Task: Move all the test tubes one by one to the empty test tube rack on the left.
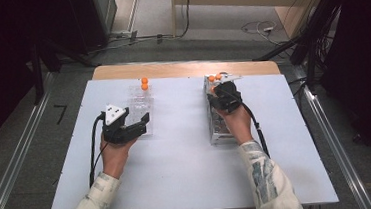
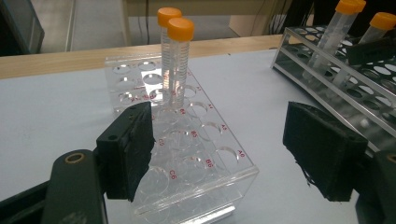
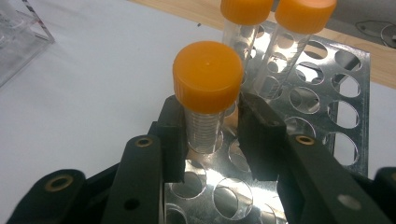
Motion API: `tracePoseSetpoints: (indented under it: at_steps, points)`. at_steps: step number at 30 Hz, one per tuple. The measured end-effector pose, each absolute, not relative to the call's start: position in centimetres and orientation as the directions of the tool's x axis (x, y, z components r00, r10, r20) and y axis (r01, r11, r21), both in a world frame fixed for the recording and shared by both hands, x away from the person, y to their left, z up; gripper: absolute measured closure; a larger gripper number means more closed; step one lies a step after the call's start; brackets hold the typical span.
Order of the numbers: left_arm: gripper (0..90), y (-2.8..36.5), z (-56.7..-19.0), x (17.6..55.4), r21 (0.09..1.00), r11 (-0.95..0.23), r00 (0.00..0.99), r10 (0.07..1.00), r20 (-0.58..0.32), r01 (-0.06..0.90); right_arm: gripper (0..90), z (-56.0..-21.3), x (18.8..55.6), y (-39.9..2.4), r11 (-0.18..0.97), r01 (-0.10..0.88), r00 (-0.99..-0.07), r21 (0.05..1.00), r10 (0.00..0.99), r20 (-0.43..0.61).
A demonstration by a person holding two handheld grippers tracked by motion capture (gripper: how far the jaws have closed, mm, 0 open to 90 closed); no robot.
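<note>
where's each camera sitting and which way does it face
High view: above the person's side, facing forward and down on the white table; both forearms, left claw, right claw.
Left gripper view: on the left claw, facing the clear plastic tube rack.
Right gripper view: on the right claw, facing an orange-capped clear tube between its jaws, in the shiny metal rack.
All share both racks.

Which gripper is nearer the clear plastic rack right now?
Left. The left gripper has its open jaws astride the near end of the clear plastic rack. The right gripper is across the table at the metal rack, jaws around an orange-capped tube.
</note>
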State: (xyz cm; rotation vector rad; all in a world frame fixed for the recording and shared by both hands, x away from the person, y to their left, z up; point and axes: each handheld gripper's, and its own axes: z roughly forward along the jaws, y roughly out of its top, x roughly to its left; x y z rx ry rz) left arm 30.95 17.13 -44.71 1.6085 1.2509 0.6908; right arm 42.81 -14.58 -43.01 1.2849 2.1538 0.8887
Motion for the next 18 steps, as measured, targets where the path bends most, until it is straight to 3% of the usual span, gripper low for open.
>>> tracePoseSetpoints:
  at_steps: [6, 18]
  points:
    - [25.1, 17.04, -44.74, 30.91, 0.913, -0.03, 0.322, 0.94, -0.112, 0.407, 70.1, -43.04, 42.93, -14.36, 0.357, 0.577, -0.452, 0.735, 0.889, -0.077]
    - [25.1, 17.15, -44.64, 30.84, 0.913, -0.027, 0.325, 0.939, -0.117, 0.407, 71.2, -42.73, 42.57, -14.68, 0.327, 0.556, -0.453, 0.764, 0.89, -0.051]
